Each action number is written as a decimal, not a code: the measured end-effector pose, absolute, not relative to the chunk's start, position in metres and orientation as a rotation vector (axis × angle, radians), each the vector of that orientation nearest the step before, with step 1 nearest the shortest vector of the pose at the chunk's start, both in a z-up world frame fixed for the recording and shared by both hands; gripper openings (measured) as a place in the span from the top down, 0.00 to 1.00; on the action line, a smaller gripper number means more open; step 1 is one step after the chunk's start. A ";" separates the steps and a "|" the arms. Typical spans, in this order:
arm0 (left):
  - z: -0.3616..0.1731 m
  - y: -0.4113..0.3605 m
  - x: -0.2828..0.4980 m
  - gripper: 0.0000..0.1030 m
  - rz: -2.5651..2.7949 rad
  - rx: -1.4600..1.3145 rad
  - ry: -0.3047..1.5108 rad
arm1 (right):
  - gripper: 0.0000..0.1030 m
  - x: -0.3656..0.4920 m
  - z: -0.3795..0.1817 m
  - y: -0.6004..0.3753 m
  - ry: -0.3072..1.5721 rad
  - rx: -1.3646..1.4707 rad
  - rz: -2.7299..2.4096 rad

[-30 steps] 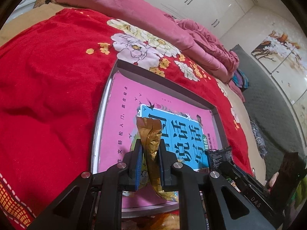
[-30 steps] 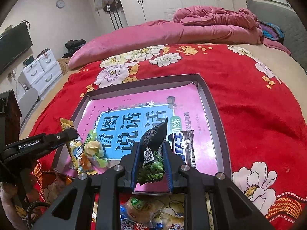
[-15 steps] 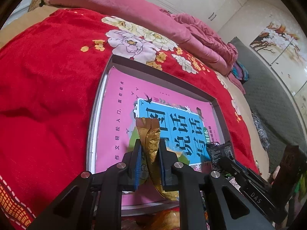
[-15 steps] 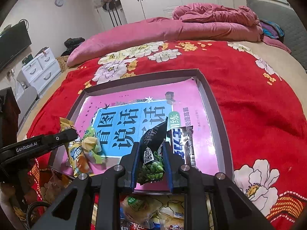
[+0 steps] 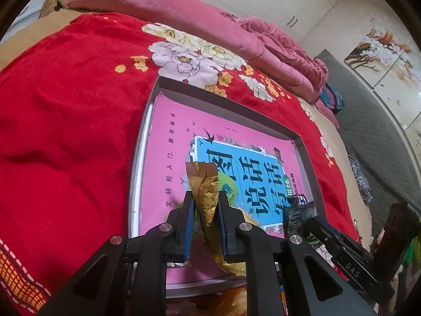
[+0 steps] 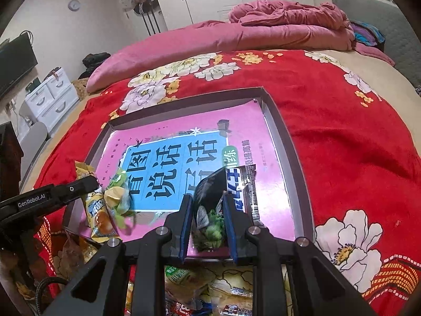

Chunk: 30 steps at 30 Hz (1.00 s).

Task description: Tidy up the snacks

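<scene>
left wrist view: the left gripper (image 5: 205, 205) is clamped on a gold snack packet (image 5: 206, 192) above the near edge of the tray (image 6: 289, 142). the right gripper (image 6: 208, 210) pinches a black snack packet (image 6: 210, 200) over that same edge. both look light, crinkly and slippery, best held mid-body.

Inside the shallow tray (image 6: 285, 142), the far half of the pink book cover (image 6: 184, 123) lies bare, so a tool could pass there from above. The near right part is taken up by a dark snack bar wrapper (image 6: 246, 184) lying flat. At the near left rim a yellow snack packet (image 6: 98, 210) and a green-yellow packet (image 6: 118, 197) stand in the way, with the left tool (image 6: 86, 184) beside them. A pile of loose snack packets (image 6: 200, 287) crowds the bed in front of the tray's near edge. The red blanket (image 6: 342, 121) right of the tray lies open.
</scene>
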<state>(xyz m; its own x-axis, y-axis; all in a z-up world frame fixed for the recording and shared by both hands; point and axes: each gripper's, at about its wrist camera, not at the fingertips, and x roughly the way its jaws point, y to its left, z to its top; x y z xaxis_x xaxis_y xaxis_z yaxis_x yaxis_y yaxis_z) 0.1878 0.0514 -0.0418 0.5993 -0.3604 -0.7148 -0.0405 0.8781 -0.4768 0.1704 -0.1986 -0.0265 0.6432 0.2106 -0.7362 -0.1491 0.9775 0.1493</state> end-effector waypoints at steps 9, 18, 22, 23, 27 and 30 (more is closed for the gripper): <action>-0.045 0.058 0.187 0.83 -0.172 -0.493 0.913 | 0.76 0.166 -0.022 -0.195 0.838 0.046 0.199; -0.047 0.060 0.186 0.80 -0.152 -0.500 0.917 | 0.76 0.160 -0.017 -0.197 0.836 0.064 0.210; -0.049 0.060 0.187 0.78 -0.144 -0.488 0.925 | 0.76 0.158 -0.015 -0.196 0.834 0.074 0.213; -0.049 0.059 0.187 0.77 -0.140 -0.479 0.927 | 0.76 0.157 -0.014 -0.196 0.834 0.076 0.212; -0.048 0.057 0.186 0.70 -0.138 -0.463 0.932 | 0.76 0.156 -0.013 -0.196 0.832 0.077 0.211; -0.046 0.056 0.185 0.63 -0.143 -0.450 0.931 | 0.75 0.155 -0.012 -0.197 0.830 0.080 0.208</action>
<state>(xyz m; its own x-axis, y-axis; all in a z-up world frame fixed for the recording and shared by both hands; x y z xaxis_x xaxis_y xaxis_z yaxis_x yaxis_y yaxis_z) 0.1855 0.0559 -0.0459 0.5953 -0.3100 -0.7413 -0.0725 0.8981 -0.4338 0.1550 -0.1969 -0.0124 0.6559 0.2148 -0.7236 -0.1522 0.9766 0.1519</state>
